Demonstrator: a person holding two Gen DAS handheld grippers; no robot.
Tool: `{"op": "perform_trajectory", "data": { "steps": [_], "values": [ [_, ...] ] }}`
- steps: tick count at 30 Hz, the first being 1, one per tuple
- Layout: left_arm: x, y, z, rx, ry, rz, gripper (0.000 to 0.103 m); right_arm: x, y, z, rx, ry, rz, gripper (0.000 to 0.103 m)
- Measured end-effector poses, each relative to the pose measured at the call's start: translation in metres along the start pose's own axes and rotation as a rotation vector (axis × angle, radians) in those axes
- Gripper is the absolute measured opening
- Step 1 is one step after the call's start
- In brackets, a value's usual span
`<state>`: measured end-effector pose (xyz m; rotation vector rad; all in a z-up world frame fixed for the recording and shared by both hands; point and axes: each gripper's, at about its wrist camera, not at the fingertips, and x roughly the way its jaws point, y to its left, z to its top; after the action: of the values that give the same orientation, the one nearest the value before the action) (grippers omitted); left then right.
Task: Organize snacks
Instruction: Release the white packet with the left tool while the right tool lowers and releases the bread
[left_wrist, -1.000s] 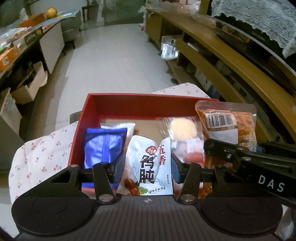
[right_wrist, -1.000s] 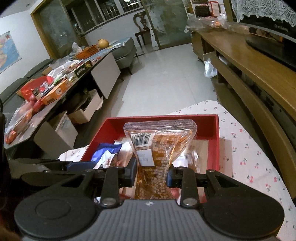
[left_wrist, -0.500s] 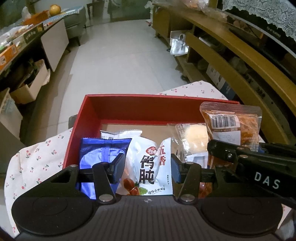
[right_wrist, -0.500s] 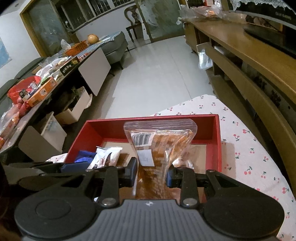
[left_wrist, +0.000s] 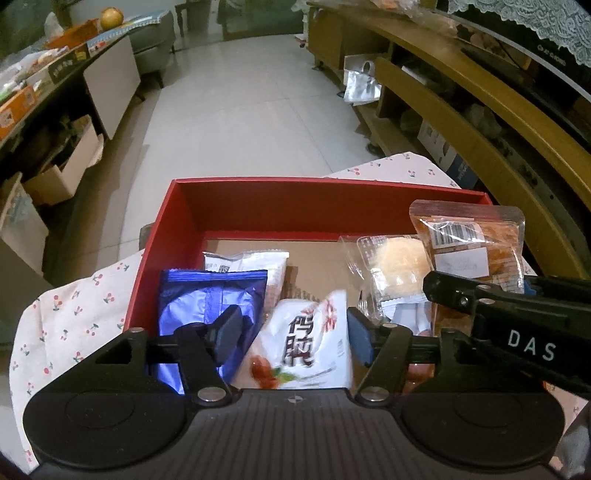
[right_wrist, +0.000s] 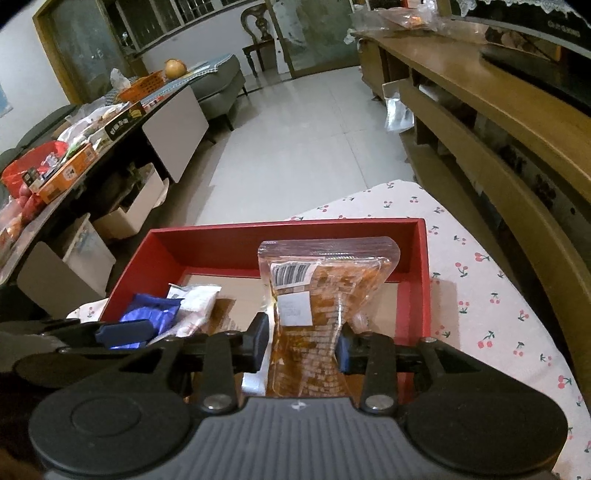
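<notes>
A red box (left_wrist: 295, 212) is seen on a cherry-print cloth (left_wrist: 77, 306). Inside it, a blue packet (left_wrist: 195, 295) lies at the left, with a white wrapper (left_wrist: 255, 260) behind it. A white pouch with Chinese characters (left_wrist: 306, 350) is framed by the parted fingers of the left gripper (left_wrist: 293, 334), blurred, and contact cannot be judged. A clear-wrapped round pastry (left_wrist: 395, 266) lies further right. An orange snack bag (left_wrist: 469, 240) is held upright by the right gripper (left_wrist: 480, 306).
</notes>
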<state>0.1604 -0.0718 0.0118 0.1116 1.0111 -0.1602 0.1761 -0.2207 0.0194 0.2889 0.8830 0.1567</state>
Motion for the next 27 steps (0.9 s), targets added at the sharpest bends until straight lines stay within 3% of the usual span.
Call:
{"op": "perform_trajectory", "data": {
  "steps": [14,27],
  "values": [
    [-0.009,0.006,0.001,-0.027,-0.015,0.001,0.076,-0.006,0.0,0.004,-0.02,-0.024,-0.023,0.063],
    [-0.033,0.009,-0.01,-0.017,-0.051,-0.007,0.084,-0.031,0.006,-0.004,-0.036,-0.064,-0.039,0.066]
  ]
}}
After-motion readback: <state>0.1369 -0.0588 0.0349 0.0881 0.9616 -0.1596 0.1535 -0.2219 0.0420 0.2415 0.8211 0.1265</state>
